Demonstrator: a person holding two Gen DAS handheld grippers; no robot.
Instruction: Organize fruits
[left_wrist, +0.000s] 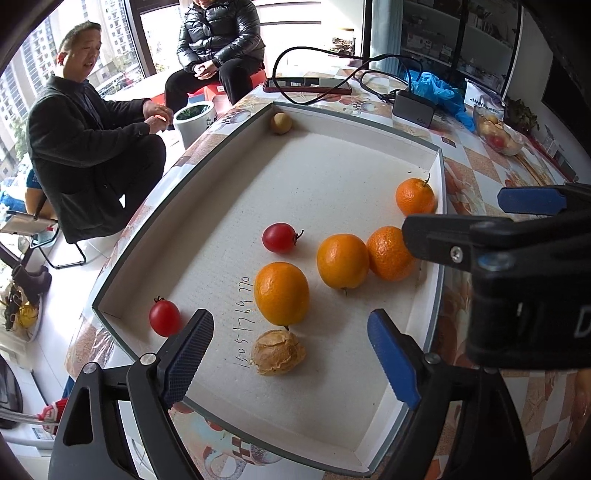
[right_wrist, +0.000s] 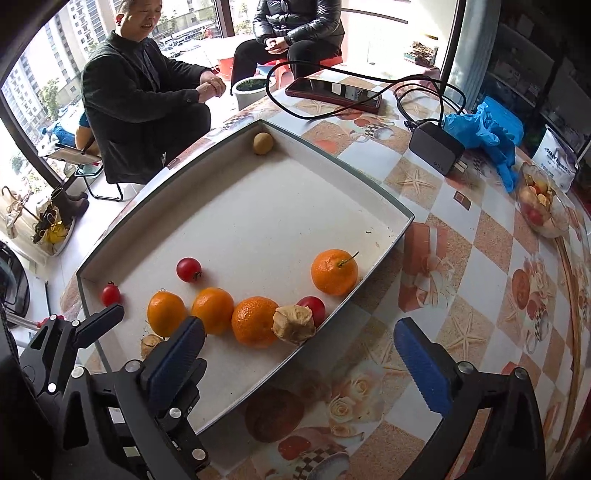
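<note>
We see a shallow white box lid (left_wrist: 437, 173) lying on the patterned tabletop (right_wrist: 461, 258), and nearly all the fruit sits inside it. Four oranges are there: one with a stem (right_wrist: 334, 272) near the right wall, and three more (right_wrist: 214, 310) in a loose row along the near side. Three cherry tomatoes share the tray, one in the left corner (left_wrist: 164, 317), one toward the middle (left_wrist: 279, 237), and a third (right_wrist: 313, 307) tucked against the right wall behind a wrinkled tan fruit (right_wrist: 295, 325). A second wrinkled tan fruit (left_wrist: 277, 352) lies at the near edge, just below an orange. A small round beige fruit (left_wrist: 281, 123) rests alone in the far corner; we cannot tell what kind it is.

Our left gripper (left_wrist: 291, 354) hovers over the near end of the tray, jaws spread wide and holding nothing. Our right gripper (right_wrist: 306, 365) hangs above the tray's right rim, jaws likewise wide apart and empty.

Off to the right, a clear glass bowl (right_wrist: 541, 210) holds mixed fruit.
</note>
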